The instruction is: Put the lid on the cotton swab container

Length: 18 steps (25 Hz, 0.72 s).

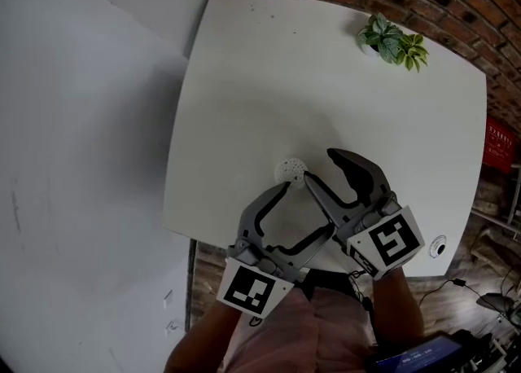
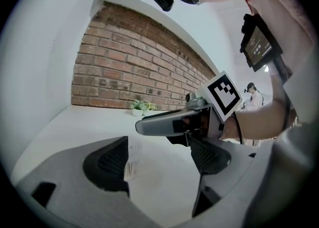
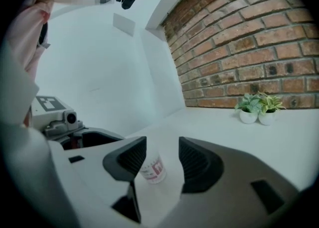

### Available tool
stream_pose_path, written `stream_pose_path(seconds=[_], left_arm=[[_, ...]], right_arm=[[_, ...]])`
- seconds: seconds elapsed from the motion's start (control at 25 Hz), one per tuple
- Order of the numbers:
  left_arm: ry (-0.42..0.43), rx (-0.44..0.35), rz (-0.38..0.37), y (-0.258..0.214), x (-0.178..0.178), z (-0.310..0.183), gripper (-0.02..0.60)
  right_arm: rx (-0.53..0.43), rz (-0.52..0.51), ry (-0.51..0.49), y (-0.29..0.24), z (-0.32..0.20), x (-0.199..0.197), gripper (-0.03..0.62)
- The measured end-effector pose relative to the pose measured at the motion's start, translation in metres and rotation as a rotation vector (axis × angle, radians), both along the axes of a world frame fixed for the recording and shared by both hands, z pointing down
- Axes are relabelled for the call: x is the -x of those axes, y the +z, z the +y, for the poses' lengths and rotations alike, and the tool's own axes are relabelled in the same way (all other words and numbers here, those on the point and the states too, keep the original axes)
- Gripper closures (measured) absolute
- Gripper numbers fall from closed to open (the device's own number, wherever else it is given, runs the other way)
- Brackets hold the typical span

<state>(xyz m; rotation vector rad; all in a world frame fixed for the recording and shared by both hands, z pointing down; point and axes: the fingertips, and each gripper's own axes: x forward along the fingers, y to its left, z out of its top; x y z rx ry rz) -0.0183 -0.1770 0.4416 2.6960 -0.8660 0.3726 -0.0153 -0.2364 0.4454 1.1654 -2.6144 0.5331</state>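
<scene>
On the table (image 1: 244,78), the cotton swab container (image 3: 152,168) stands upright, long axis vertical; my 2 tools, left gripper (image 2: 159,160) and right gripper (image 3: 162,158), gape wide, holding nothing.

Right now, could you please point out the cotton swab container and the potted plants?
cotton swab container (image 1: 291,170): head view, on its round top.
potted plants (image 1: 386,37): head view, on the leaves.

Right hand-held gripper (image 3: 161,155) jaws apart; cotton swab container (image 3: 152,169) upright on table (image 3: 224,122), framed in gap.
</scene>
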Motion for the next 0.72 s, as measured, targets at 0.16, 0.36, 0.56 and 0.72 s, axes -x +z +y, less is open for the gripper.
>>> stream_pose_path(seconds=[0.16, 0.36, 0.56, 0.72], left_arm=[[-0.038, -0.037, 0.003, -0.017, 0.009, -0.002, 0.183], [-0.166, -0.070, 0.067, -0.064, 0.028, -0.010, 0.224], [-0.333, -0.215, 0.067, -0.130, 0.054, -0.025, 0.432], [-0.447, -0.324, 0.072, -0.177, 0.070, -0.026, 0.577]], right_arm=[[-0.048, -0.046, 0.036, -0.027, -0.004, -0.007, 0.386], [-0.168, -0.068, 0.092, -0.083, 0.001, -0.018, 0.415], [-0.317, -0.063, 0.145, -0.141, 0.023, -0.022, 0.522], [-0.412, -0.048, 0.211, -0.182, 0.038, -0.026, 0.588]])
